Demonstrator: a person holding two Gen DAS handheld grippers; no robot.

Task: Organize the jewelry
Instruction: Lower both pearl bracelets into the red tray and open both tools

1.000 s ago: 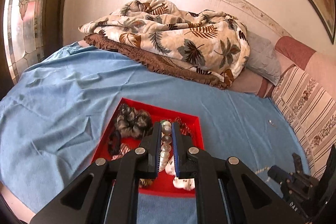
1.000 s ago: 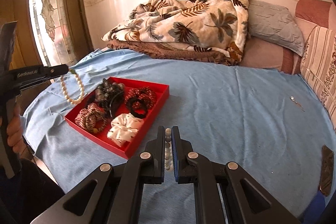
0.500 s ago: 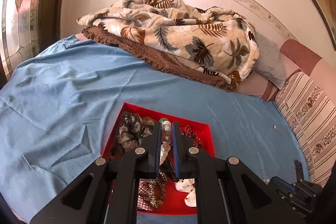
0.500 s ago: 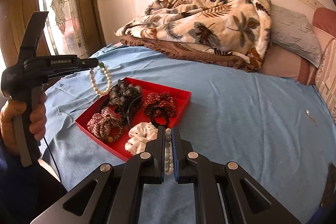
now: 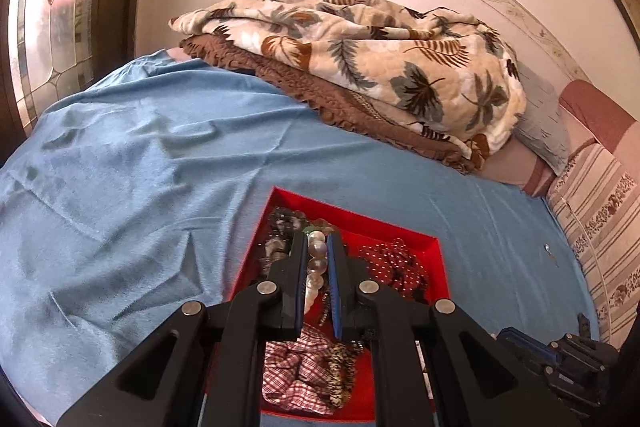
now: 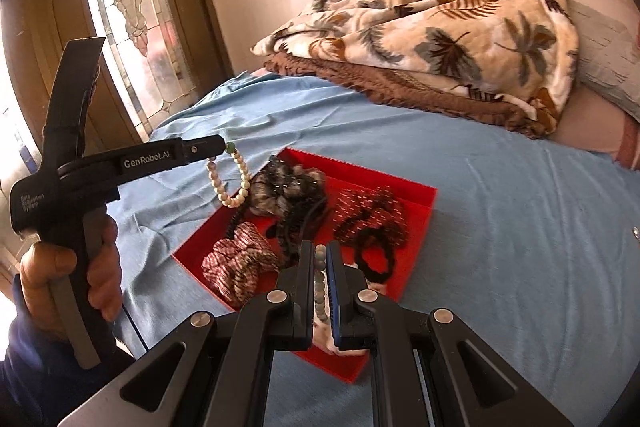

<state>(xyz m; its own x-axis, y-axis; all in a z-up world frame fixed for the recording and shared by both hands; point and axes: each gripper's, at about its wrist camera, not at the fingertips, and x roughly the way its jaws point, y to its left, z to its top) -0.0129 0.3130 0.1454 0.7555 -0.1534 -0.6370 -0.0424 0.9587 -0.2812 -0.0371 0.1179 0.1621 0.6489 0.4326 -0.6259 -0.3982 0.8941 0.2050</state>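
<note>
A red tray (image 6: pixel 424 191) lies on the blue bedsheet and holds several scrunchies and hair ties. It also shows in the left wrist view (image 5: pixel 434 247). My left gripper (image 5: pixel 318 247) is shut on a pearl bead bracelet (image 5: pixel 316 259) and holds it above the tray's left part. In the right wrist view the left gripper (image 6: pixel 218 146) shows at the left with that bracelet (image 6: pixel 234 183) hanging as a loop from its tip. My right gripper (image 6: pixel 319 254) is shut on a grey-white bead bracelet (image 6: pixel 320 283) above the tray's near edge.
A leaf-print blanket (image 5: pixel 380 59) on a brown one is piled at the bed's head, with pillows (image 5: pixel 544 131) to the right. A stained-glass door (image 6: pixel 132 11) stands at the left. A small metal item (image 5: pixel 547 249) lies on the sheet right of the tray.
Both grippers have moved closer over the red tray, each still holding its bracelet. The left gripper has come in from the tray's left side toward its middle.
</note>
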